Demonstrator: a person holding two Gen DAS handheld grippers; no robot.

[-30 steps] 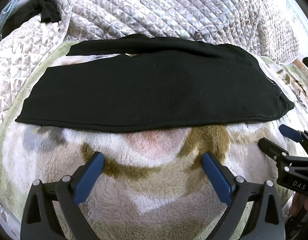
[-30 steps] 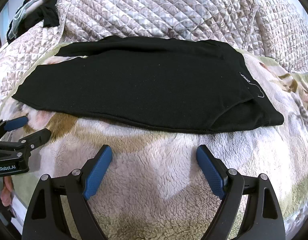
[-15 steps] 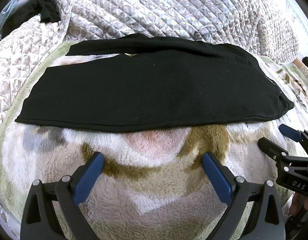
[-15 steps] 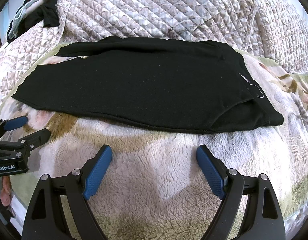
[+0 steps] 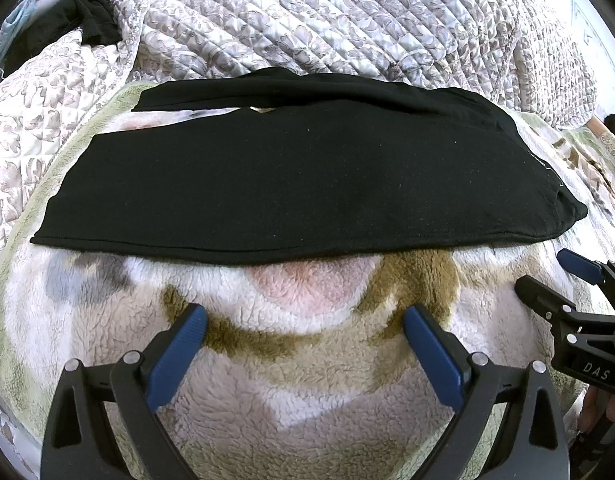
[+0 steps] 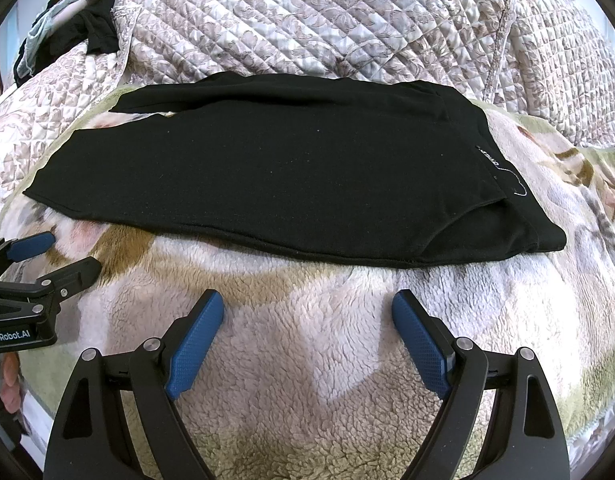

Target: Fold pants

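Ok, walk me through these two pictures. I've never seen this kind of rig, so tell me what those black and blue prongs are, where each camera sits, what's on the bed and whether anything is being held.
There is no robot here. A person holds a hand tool in each hand, and each tool ends in two black fingers with blue pads. A wide-angle camera on each tool looks forward along its fingers, which is why the edges bend.

One picture comes from the left gripper, the other from the right gripper. Each also catches the other tool at its side.

Black pants lie flat, lengthwise across a fluffy patterned blanket, with a quilted bedspread behind. Dark clothes sit at the far left.

Both grippers are open, short of the pants, holding nothing.
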